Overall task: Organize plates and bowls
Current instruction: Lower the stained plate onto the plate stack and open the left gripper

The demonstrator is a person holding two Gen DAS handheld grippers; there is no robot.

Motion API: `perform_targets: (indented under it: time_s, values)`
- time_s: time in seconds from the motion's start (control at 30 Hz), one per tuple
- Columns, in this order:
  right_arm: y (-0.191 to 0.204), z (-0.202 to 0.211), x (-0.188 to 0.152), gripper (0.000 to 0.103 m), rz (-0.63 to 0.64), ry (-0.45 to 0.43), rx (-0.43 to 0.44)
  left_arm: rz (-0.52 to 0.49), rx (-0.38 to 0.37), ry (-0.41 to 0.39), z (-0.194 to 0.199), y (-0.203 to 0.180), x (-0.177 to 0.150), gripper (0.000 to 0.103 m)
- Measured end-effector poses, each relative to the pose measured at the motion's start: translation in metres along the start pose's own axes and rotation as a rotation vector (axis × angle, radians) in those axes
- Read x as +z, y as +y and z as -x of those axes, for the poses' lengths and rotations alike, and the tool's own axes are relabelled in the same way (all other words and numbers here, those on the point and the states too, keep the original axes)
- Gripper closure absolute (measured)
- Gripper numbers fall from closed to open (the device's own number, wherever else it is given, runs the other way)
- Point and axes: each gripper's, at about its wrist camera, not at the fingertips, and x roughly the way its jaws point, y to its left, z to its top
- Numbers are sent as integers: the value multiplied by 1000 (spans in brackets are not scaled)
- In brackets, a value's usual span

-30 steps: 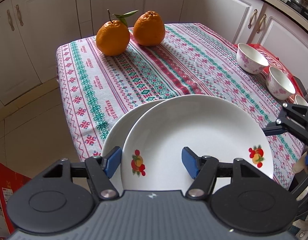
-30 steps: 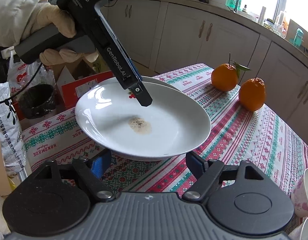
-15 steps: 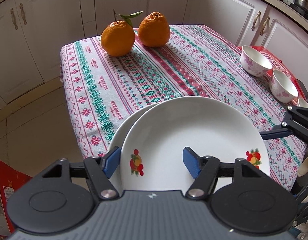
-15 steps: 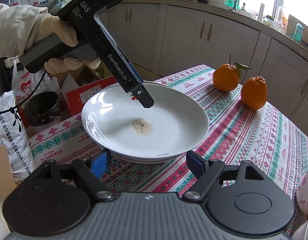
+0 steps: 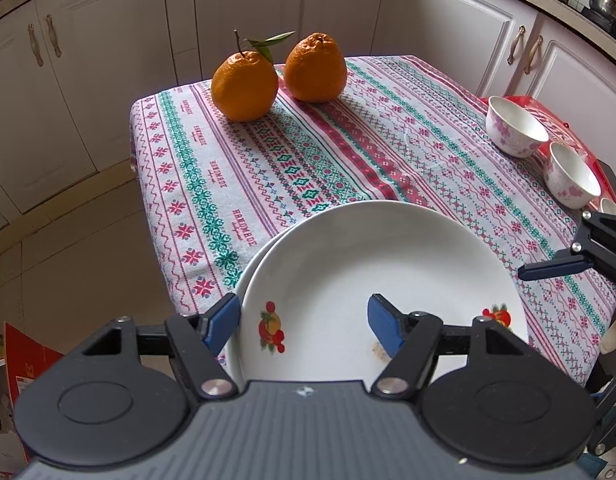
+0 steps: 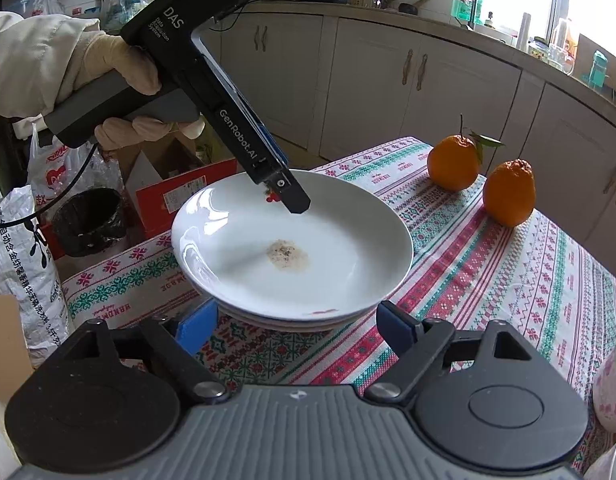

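1. Two white round ceramic plates (image 5: pixel 372 264) lie stacked at the near corner of the desk (image 5: pixel 316 136), which wears a cloth striped in red, green and white; the upper plate bears small fruit prints and a brownish stain at its middle.
2. At the left wrist view's bottom, the left gripper (image 5: pixel 304 322) has its blue-padded jaws opening astride the near rim of the stack, one pad outside the edge and one over the plate's inside, neither pressing.
3. Seen from its own camera, the right gripper (image 6: pixel 296 326) stands at the opposite rim with jaws opening, both pads clear of the plates.
4. A gloved hand (image 6: pixel 120 92) in a pale sleeve holds the left gripper's handle.
5. Farther to the right, three small white bowls with pink flowers (image 5: pixel 516 126) sit in a row along the desk's edge, the nearest mostly hidden.
6. At the far end, two oranges (image 5: pixel 244 84) rest side by side, one with a leafy stem.
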Motion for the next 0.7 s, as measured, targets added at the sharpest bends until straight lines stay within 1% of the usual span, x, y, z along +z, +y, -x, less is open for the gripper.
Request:
perform_targets:
  time_s: [0.1,0.17,0.23,0.27,0.3,0.43,0.5,0.53,0.6,0.7]
  values:
    - [-1,-1,1,12,-1,-1,-5,2,17,-5,0,1,0,31]
    - [0,0,1,10,-2,-5,-6,5,15,-9,0,2,-1,30]
    - [0,3,0,6,-4,-12,-9,3,18,-12,1,2,-1,30]
    - [0,5,-1,2,-6,-18,-16,-2,20,-17,2,0,-1,30]
    - [0,8,-2,0,-8,-26,-23,-10,19,-26,4,-1,-1,30]
    - [-4,19,-4,0,-39,-50,-42,-21,42,-83,16,-11,-1,29]
    - [-7,25,-6,0,-54,-60,-62,-41,54,-114,24,-22,-3,23]
    - [-8,29,-7,0,-60,-66,-73,-56,61,-131,28,-29,-4,22]
    - [-10,38,-11,0,-70,-76,-101,-83,61,-161,35,-42,-5,21]
    - [-13,53,-17,0,-82,-88,-154,-91,46,-206,44,-62,-9,20]
